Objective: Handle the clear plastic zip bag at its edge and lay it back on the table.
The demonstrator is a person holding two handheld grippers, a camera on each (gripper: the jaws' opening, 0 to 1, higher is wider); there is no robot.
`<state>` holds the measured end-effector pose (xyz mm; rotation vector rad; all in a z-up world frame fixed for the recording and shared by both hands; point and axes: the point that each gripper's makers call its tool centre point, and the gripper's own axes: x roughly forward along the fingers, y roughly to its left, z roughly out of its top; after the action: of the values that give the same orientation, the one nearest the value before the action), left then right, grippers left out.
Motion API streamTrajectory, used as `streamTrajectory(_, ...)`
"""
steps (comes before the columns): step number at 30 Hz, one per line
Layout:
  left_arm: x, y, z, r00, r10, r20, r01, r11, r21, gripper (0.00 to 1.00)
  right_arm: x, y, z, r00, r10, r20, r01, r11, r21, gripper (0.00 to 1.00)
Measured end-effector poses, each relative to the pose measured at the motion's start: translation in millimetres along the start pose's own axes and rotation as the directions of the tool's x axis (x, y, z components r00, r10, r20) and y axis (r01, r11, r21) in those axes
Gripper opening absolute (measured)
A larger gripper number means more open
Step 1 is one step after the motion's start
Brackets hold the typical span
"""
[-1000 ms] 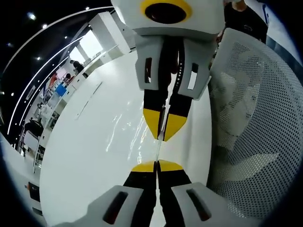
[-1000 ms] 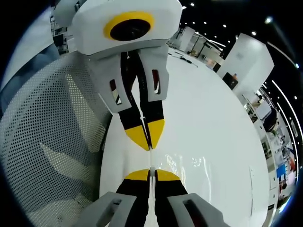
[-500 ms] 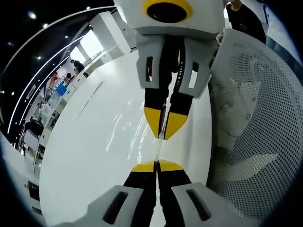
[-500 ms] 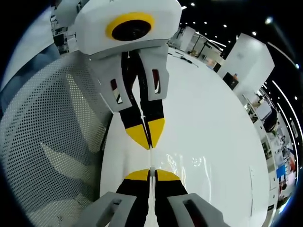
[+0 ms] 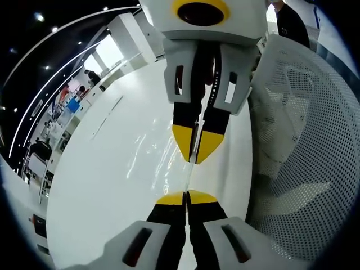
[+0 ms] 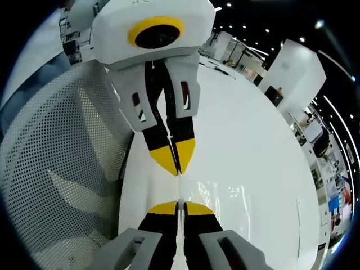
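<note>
In the left gripper view, the left tool (image 5: 186, 196) rises from the bottom with its yellow-tipped jaws pressed together on the edge of the clear plastic zip bag (image 5: 160, 163). The right tool (image 5: 196, 153) faces it from above, jaws likewise closed on the same thin edge, which stretches between the two tools. The bag is hard to make out: only glints and faint creases show it against the white surface (image 5: 107, 180). A white perforated chair back (image 5: 304, 146) stands just beside the surface; how much of the bag hangs or rests cannot be told.

In the right gripper view, the right tool (image 6: 178, 205) grips the bag (image 6: 216, 191) edge, jaws closed. The left tool (image 6: 174, 164) comes from above, clamped on it too. The chair back (image 6: 56, 180) lies on the other side here, and distant desks (image 6: 323, 169) appear beyond the surface (image 6: 247, 140).
</note>
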<state>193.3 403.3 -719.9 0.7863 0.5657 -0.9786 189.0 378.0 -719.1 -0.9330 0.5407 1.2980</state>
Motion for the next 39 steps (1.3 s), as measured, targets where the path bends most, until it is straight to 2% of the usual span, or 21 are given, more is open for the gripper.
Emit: streamTrajectory(39,-4.5,6.6,-11.4,1.000,0.014,-0.018,-0.014,1.000,-0.017,0.00,-2.0,-2.6,-6.7,1.000,-0.010,-0.011,0.010,1.000,0.003,0.00)
